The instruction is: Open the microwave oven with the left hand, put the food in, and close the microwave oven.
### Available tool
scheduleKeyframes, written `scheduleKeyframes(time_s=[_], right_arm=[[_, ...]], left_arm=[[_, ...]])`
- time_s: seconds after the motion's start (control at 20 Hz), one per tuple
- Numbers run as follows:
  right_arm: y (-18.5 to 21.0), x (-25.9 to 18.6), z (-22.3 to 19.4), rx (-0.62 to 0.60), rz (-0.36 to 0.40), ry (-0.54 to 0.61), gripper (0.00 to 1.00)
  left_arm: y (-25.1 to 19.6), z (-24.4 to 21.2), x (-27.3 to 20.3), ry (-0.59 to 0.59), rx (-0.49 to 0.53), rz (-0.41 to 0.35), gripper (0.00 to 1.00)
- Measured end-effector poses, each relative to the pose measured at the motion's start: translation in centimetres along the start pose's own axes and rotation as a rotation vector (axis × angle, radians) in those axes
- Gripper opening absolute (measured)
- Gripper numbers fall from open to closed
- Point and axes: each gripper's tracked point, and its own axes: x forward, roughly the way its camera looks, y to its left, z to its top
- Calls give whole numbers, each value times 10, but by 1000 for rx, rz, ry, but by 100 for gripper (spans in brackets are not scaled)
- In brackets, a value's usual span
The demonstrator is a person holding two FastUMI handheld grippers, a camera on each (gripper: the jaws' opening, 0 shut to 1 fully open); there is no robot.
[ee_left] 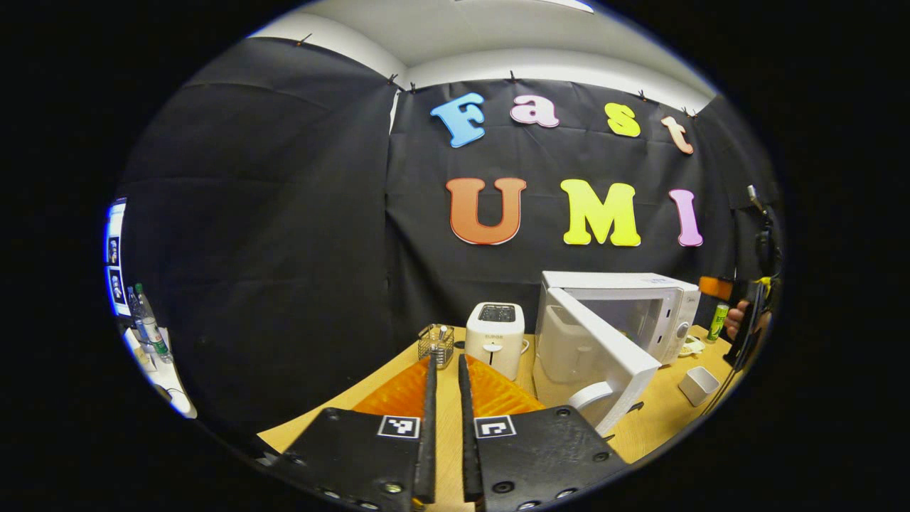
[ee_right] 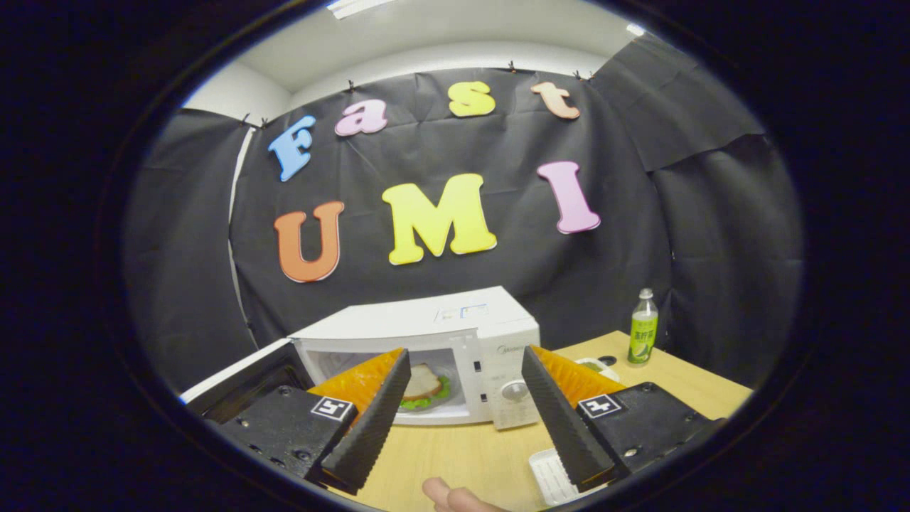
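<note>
In the left gripper view, a wire basket (ee_left: 436, 344) stands farthest left of the microwave oven (ee_left: 620, 313) on the wooden worktop (ee_left: 654, 419), then a white toaster (ee_left: 495, 338) just beside the oven's left side. The left tool (ee_left: 446, 370) points at the gap between basket and toaster, well short of the oven, its two fingers nearly parallel with only a narrow slit between them and nothing held. The oven's door (ee_left: 604, 355) hangs swung out to the left, its handle (ee_left: 593, 395) toward the camera. Right of the oven sit a small white tray (ee_left: 698, 385) and a green bottle (ee_left: 718, 321), with a hand (ee_left: 736, 320) at the far edge. In the right gripper view, the door (ee_right: 242, 380) lies open at the oven's left; the food (ee_right: 421, 387), a sandwich on green leaves, rests inside the oven's cavity. The right tool (ee_right: 462, 387) stands in front of the oven (ee_right: 434, 348), fingers spread wide and empty. A white tray (ee_right: 551, 473) lies on the worktop (ee_right: 462, 455) before the oven's control panel, and a green bottle (ee_right: 643, 328) stands well right of the oven.
</note>
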Motion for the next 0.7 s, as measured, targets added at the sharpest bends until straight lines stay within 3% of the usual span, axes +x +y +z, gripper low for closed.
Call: scheduleKeyframes(time_s=[0.05, 0.1, 0.15, 0.2, 0.25, 0.6, 0.7], right_arm=[[0, -13, 10, -10, 32, -8, 100], [-2, -27, 15, -30, 51, -11, 100], [-9, -41, 23, -49, 58, -19, 100], [-14, -56, 33, -62, 65, -30, 100], [-17, -71, 42, -66, 75, -46, 100], [-52, -143, 90, -87, 45, -134, 99], [-54, -155, 94, -99, 43, -144, 99]], left_arm=[[3, 0, -3, -3, 19, 9, 1], [6, -2, 5, -11, 27, 11, 5], [1, -8, 9, -7, 27, -13, 0], [-9, -13, 8, -1, 20, -44, 8], [-18, -18, 9, 3, 15, -72, 0], [-82, -52, 19, 15, 63, -232, 0], [-89, -59, 25, 13, 72, -232, 0]])
